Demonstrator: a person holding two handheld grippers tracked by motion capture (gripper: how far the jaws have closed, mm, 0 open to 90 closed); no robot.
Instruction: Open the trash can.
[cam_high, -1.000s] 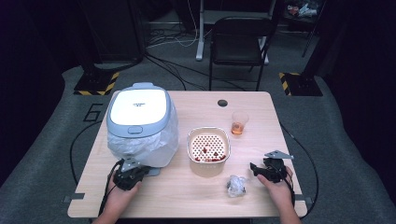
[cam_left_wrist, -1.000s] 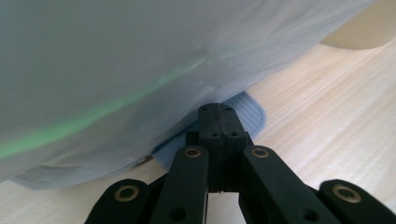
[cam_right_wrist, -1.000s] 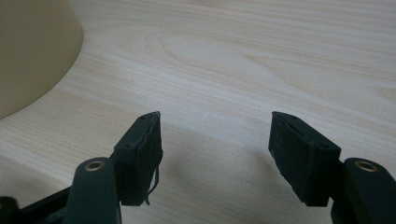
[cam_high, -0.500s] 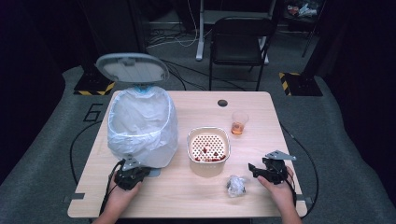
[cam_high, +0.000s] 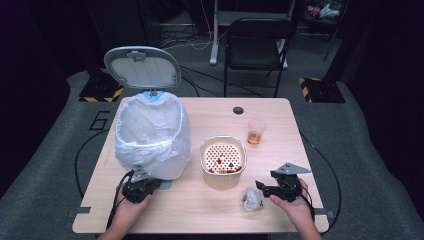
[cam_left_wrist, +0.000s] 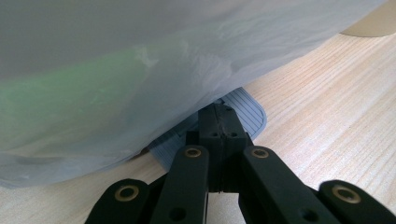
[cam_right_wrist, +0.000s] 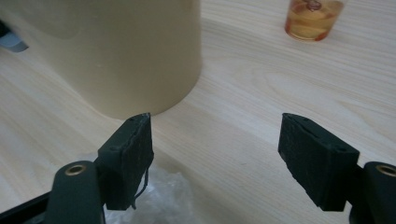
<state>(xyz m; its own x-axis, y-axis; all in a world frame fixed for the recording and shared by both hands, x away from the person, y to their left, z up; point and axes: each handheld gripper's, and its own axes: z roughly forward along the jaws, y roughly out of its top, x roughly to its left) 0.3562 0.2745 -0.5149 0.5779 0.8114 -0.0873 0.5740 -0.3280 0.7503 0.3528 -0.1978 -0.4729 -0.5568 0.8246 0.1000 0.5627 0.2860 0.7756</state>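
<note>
Pressing on the grey pedal (cam_left_wrist: 243, 109) of the bin (cam_high: 152, 135) with left gripper (cam_high: 139, 186), its 2 jaws clenched together, lid (cam_high: 142, 66) standing raised. Hovering just right of crumpled plastic wrap (cam_high: 252, 198) with right gripper (cam_high: 265, 188), jaws released, just opening wider, nothing between them. Lying on table (cam_high: 200, 220), the wrap, in front of cream strainer bowl (cam_high: 223, 161), cup (cam_high: 256, 131) beyond.

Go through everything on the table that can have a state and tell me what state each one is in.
Bin lid: raised open.
Bin liner: fitted over the rim.
Pedal: pressed by the shut left gripper.
Right gripper: open, holding nothing.
Crumpled plastic wrap: lying on the table.
Cup: upright, part full.
Strainer basket: upright, holding red bits.
</note>
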